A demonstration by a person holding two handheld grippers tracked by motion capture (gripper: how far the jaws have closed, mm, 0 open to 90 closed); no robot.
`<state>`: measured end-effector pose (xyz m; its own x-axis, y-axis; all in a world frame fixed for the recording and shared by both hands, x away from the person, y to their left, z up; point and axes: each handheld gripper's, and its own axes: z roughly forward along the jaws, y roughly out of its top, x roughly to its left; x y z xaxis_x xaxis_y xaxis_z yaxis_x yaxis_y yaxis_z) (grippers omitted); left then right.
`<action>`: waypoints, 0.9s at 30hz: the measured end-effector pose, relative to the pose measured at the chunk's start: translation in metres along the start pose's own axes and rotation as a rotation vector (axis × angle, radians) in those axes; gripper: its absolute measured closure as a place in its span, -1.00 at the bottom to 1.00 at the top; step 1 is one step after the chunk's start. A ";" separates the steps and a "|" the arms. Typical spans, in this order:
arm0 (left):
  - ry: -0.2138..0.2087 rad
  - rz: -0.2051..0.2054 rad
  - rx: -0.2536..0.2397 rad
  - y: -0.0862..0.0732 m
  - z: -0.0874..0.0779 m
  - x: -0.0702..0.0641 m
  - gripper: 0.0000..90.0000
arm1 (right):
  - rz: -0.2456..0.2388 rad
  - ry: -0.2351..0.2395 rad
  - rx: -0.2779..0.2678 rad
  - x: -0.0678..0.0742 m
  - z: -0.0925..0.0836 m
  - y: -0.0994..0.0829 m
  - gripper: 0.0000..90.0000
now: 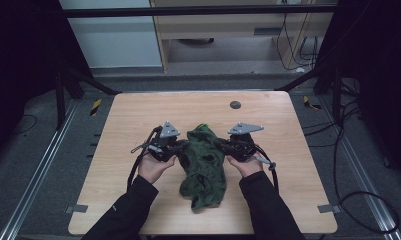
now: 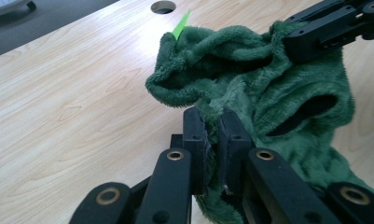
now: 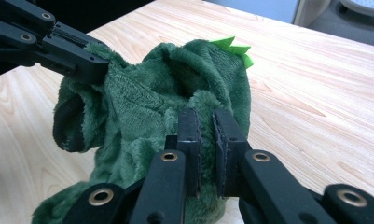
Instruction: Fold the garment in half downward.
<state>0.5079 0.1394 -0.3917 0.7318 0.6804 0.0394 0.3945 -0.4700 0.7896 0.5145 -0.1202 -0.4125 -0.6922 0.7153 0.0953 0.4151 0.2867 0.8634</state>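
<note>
A dark green fleece garment (image 1: 203, 165) with bright green felt spikes (image 3: 233, 46) lies bunched in the middle of the wooden table (image 1: 128, 125). My left gripper (image 1: 180, 146) is shut on the garment's left edge; in the left gripper view its jaws pinch the plush fabric (image 2: 250, 79) at my left gripper (image 2: 213, 116). My right gripper (image 1: 223, 145) is shut on the right edge, and in the right gripper view the fabric (image 3: 142, 98) is pinched at my right gripper (image 3: 207, 119). Each gripper view also shows the other gripper's jaws clamped on the cloth.
A round cable hole (image 1: 235, 105) sits near the table's far edge. Black frame struts (image 1: 88, 80) stand at both far corners, and cables (image 1: 348, 165) trail on the floor to the right. Bare wood surrounds the garment on all sides.
</note>
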 end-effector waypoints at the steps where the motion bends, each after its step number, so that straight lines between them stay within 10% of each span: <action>1: -0.002 0.002 -0.002 -0.001 -0.002 -0.001 0.85 | -0.004 0.003 -0.003 0.002 -0.002 -0.001 0.84; 27: -0.056 0.039 0.059 -0.044 -0.019 -0.036 0.85 | -0.046 0.081 -0.006 0.028 -0.025 -0.043 0.81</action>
<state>0.4534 0.1462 -0.4157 0.7766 0.6290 0.0338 0.3957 -0.5289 0.7508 0.4626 -0.1281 -0.4349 -0.7562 0.6473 0.0951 0.3786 0.3143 0.8706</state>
